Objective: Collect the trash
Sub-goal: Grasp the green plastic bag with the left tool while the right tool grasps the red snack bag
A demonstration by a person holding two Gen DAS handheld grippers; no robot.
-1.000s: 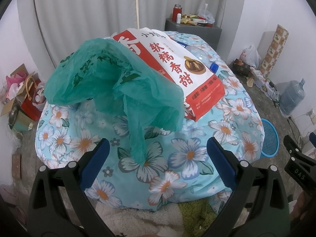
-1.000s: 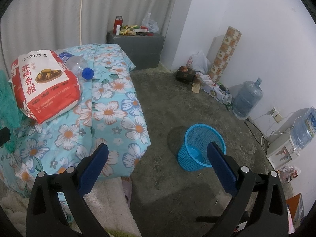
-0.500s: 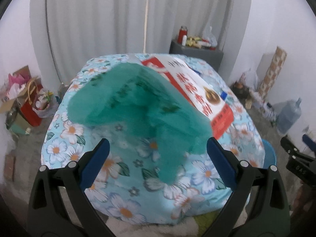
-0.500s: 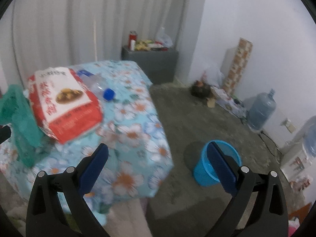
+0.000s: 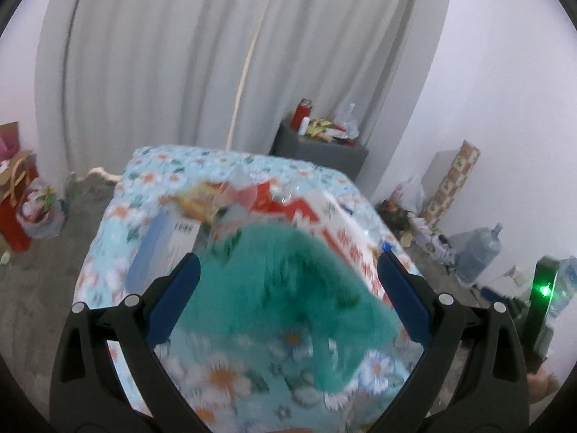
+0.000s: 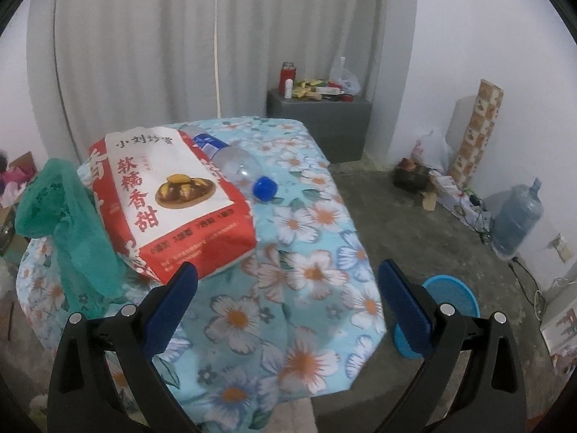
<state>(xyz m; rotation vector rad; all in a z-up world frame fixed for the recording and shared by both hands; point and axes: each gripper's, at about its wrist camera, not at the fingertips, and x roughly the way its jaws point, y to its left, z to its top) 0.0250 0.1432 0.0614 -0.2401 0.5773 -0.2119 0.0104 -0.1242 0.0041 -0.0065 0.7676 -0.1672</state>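
A crumpled green plastic bag [image 5: 288, 288] [image 6: 68, 227] lies on the floral-cloth table [image 6: 313, 252], against a big red and white snack bag [image 6: 169, 198] [image 5: 339, 223]. A clear plastic bottle with a blue cap [image 6: 238, 169] lies beside the snack bag. A white box [image 5: 169, 249] and a yellow wrapper [image 5: 198, 205] lie further back in the blurred left wrist view. My left gripper [image 5: 285, 299] is open and empty, above the green bag. My right gripper [image 6: 285, 299] is open and empty over the table's near right part.
A blue waste basket [image 6: 447, 310] stands on the concrete floor right of the table. A grey cabinet [image 6: 317, 122] with clutter stands at the back. A water jug [image 6: 515, 216] and a patterned roll [image 6: 476, 130] stand by the right wall. Bags [image 5: 21, 202] sit at left.
Both grippers have risen and tilted up toward the table. The right view swung left from the floor and basket onto the table. Both stay open.
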